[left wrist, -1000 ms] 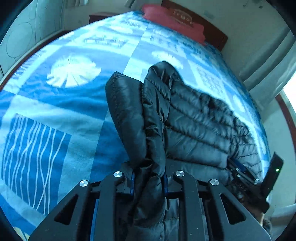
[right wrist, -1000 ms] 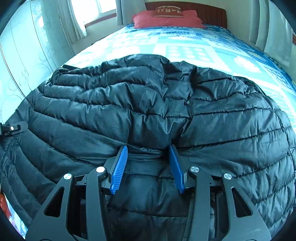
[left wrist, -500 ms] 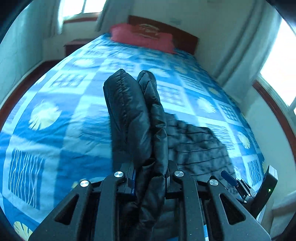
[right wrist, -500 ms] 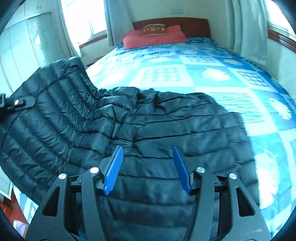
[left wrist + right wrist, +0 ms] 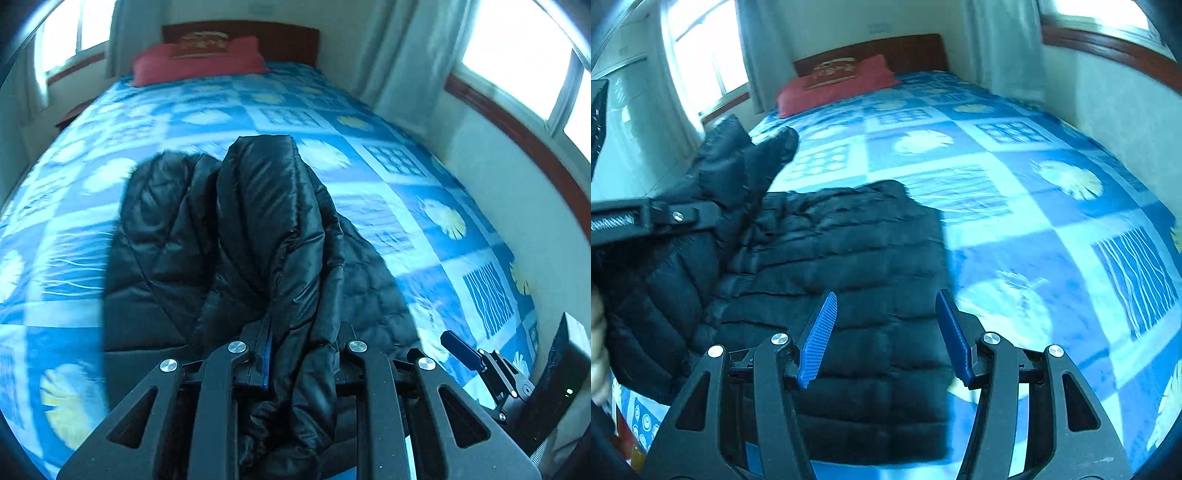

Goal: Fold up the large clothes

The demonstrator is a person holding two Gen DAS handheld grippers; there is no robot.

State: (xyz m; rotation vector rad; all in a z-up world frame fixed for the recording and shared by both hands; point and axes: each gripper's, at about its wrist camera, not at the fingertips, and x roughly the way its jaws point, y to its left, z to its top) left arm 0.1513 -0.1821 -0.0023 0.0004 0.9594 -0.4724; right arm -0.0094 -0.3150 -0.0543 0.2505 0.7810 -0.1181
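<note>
on the left, your left hand-held gripper (image 5: 303, 354) is clamped on a thick bunched fold of the black down jacket (image 5: 849, 280), and that part hangs lifted off the bed (image 5: 1015, 192) while the rest lies flat on the blue patterned bedspread near the foot end. the fabric looks slick and puffy, so i judge the bunch could creep out of the jaws if you swing it fast, and the sleeve would drop wherever it happens to be. carrying it too far across could also drag the flat body and wrinkle it. moving right, your right hand-held gripper (image 5: 886, 336) hovers with its blue pads (image 5: 818, 336) apart and nothing between them, above the jacket's right edge. with nothing pinning that side, the whole garment may slide toward the pull. it also sits close to the bed's near edge, so a tug toward you could tip it off.
</note>
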